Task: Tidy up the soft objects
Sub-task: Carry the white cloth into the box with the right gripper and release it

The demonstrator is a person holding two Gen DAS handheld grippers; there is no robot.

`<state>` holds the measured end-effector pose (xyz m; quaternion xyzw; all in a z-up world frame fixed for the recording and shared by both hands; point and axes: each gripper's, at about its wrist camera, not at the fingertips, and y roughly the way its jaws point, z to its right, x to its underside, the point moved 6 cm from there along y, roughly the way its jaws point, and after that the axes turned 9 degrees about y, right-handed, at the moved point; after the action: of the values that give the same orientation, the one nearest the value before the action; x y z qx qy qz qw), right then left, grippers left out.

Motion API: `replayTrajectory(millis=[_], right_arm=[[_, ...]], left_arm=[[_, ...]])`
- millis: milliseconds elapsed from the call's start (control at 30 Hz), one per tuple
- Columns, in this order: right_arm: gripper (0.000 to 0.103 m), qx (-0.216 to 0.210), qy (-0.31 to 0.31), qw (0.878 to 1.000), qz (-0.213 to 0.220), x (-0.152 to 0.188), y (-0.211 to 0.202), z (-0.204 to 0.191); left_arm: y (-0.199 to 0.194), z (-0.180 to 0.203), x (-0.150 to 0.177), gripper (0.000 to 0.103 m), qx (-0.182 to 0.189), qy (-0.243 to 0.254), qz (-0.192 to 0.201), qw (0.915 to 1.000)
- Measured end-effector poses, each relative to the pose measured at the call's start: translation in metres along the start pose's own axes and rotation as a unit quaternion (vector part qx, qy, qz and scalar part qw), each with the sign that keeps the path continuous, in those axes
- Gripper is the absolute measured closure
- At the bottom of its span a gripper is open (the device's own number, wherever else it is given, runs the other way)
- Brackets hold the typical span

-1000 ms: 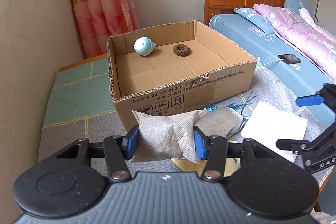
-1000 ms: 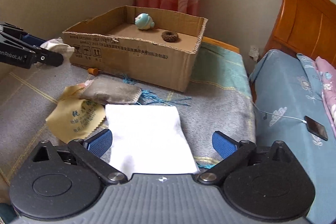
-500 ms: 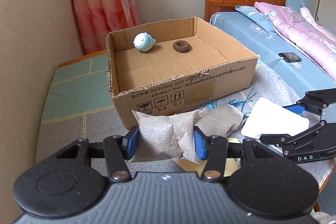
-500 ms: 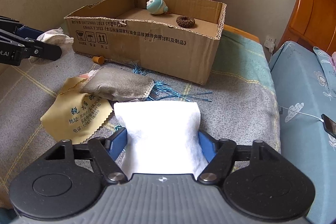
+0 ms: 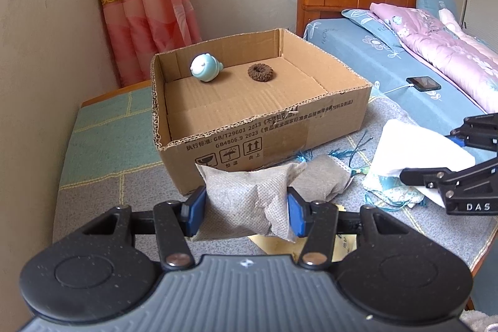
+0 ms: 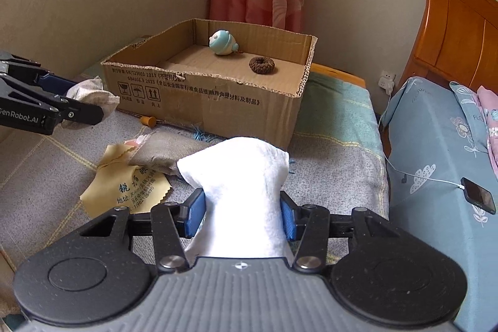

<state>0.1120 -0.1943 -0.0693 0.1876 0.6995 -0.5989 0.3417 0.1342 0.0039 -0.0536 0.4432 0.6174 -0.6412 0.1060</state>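
Left wrist view: left gripper clenched on a grey non-woven pouch, dimpled fabric, puffy and creased, both blue pads pressed into its sides. Gripper pitched down toward the blanket-covered surface, a grey and teal grid weave. Second grey pouch lies flat just behind the held one, against the front wall of the cardboard box. Box is open-topped corrugated board with ragged cut rims; inside near its far wall are a smooth round light-blue toy and a brown knitted ring, apart from each other. Right gripper enters from the right edge, grasping the white cloth.

Right wrist view: right gripper jaws have just been closing and now pinch a white fleecy cloth, bunched narrow between the pads and flaring above them. Gripper angled down. Yellow pinked-edge wipe with blue print lies flat at the near-left of the blanket, partly under the flat grey pouch. Small orange plug sits at the box's front wall. Left gripper at the left edge, holding its crumpled grey pouch.
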Motion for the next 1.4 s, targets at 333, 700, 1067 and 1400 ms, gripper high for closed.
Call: replayTrajectory(millis=[333, 700, 1067, 1400], right_arm=[[0.062, -0.001, -0.008, 1.000, 0.021, -0.010, -0.013, -0.006], [0.062, -0.002, -0.002, 0.999, 0.048, -0.030, -0.014, -0.008], [0.062, 0.006, -0.006, 0.998, 0.066, -0.053, -0.011, -0.007], [0.062, 0.004, -0.021, 0.997, 0.080, -0.087, -0.001, -0.014]], left_arm=[[-0.011, 0.000, -0.016, 0.051, 0.006, 0.017, 0.016, 0.9997], [0.020, -0.027, -0.085, 0.050, -0.033, 0.035, 0.042, 0.9980], [0.026, -0.043, -0.073, 0.001, -0.066, -0.010, 0.065, 0.9957], [-0.029, -0.039, -0.006, 0.001, -0.083, -0.070, 0.048, 0.9929]])
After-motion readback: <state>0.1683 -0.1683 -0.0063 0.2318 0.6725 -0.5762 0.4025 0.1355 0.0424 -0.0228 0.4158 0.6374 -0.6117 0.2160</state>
